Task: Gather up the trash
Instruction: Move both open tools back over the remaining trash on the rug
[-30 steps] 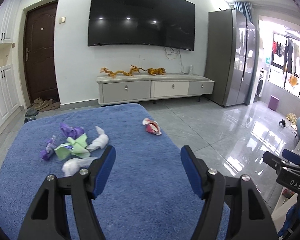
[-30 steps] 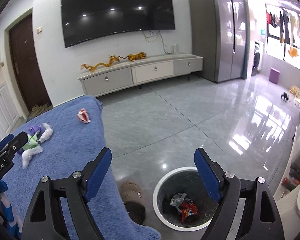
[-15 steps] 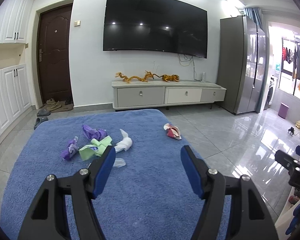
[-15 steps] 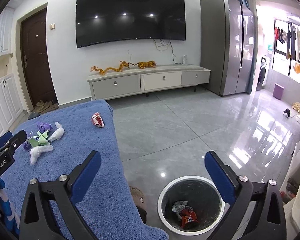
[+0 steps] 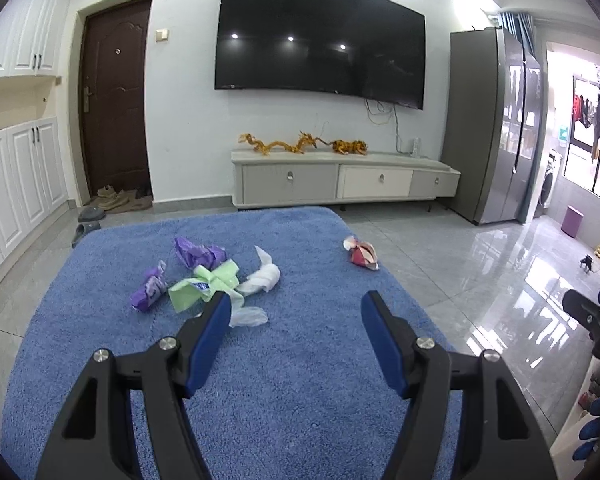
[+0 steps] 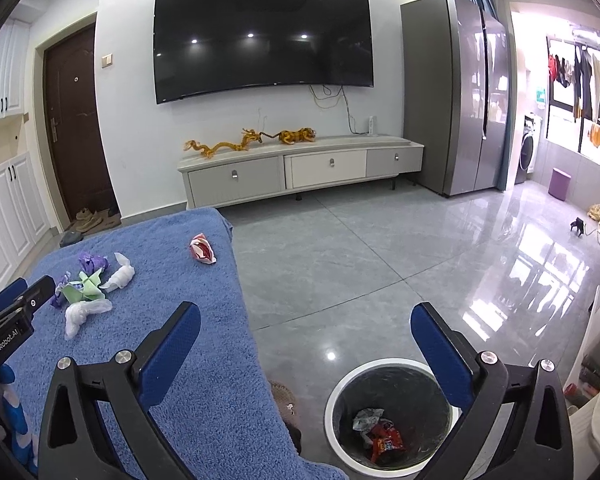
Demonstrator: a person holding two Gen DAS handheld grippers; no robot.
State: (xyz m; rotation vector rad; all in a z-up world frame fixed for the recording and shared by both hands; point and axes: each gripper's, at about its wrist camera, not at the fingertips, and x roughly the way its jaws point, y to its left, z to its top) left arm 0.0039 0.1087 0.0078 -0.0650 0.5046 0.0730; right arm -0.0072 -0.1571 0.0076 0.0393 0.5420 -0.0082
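Several pieces of trash lie on a blue towel-covered table (image 5: 292, 380): purple wrappers (image 5: 198, 254), a green packet (image 5: 202, 286), white tissue (image 5: 262, 276) and clear plastic (image 5: 248, 316) in a cluster, and a red-and-white wrapper (image 5: 362, 254) near the right edge. My left gripper (image 5: 296, 312) hovers open over the cloth, just in front of the cluster, with nothing between its blue pads. My right gripper (image 6: 306, 318) stands wide open and empty above the floor, over a round bin (image 6: 392, 412) with crumpled wrappers (image 6: 380, 432) inside.
The table's right edge (image 6: 244, 320) drops to a glossy grey tile floor. A TV cabinet (image 5: 340, 180) with golden dragon figures stands by the far wall, a grey fridge (image 5: 492, 128) to its right. A brown item (image 6: 284, 396) lies on the floor beside the bin.
The right gripper's jaws have spread wider, still empty over the bin. The left gripper has shifted so the trash cluster sits nearer the middle of its view.
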